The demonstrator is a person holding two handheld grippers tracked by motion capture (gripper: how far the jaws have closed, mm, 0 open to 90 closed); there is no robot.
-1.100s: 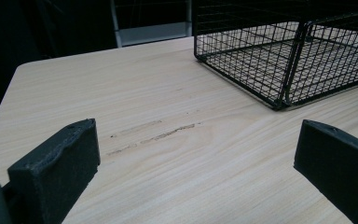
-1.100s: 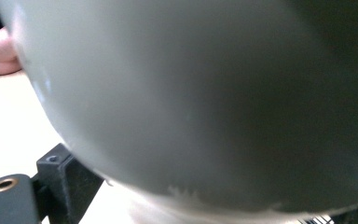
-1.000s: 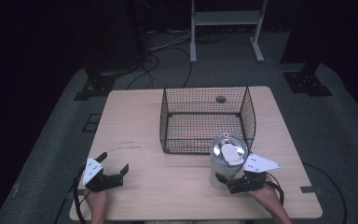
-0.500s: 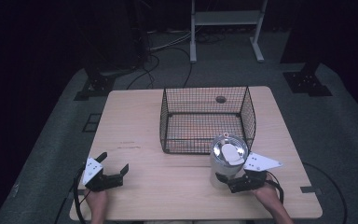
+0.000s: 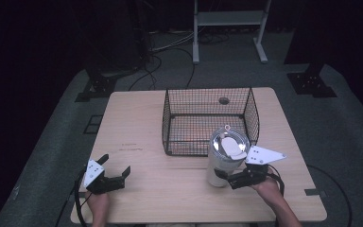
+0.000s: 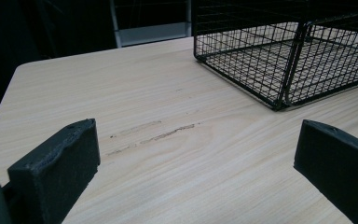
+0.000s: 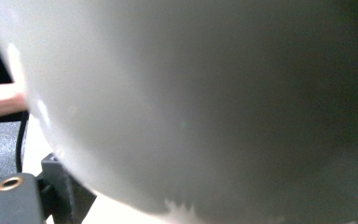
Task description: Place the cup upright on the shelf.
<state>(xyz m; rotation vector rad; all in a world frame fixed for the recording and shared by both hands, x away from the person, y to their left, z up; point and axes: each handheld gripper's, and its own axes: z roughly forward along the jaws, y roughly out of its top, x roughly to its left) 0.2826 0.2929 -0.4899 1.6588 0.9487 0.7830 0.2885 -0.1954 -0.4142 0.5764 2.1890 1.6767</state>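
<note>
A white tumbler (image 5: 221,168) with a clear lid (image 5: 229,143) stands on the wooden table (image 5: 137,123), just in front of the black wire basket (image 5: 252,112). My right gripper (image 5: 227,178) is shut on the tumbler's lower body from the right. In the right gripper view the tumbler's white wall (image 7: 205,102) sits very close, with one black finger (image 7: 63,186) against it at the lower left. My left gripper (image 5: 115,164) rests open near the table's front left corner, nothing between its jaws (image 6: 196,154).
The basket (image 6: 289,60) has nothing in it and a round hole in the table (image 5: 224,100) shows behind it. Faint scuff marks (image 6: 154,133) lie ahead of the left gripper. Dark floor, cables and a metal stand (image 5: 229,19) surround the table.
</note>
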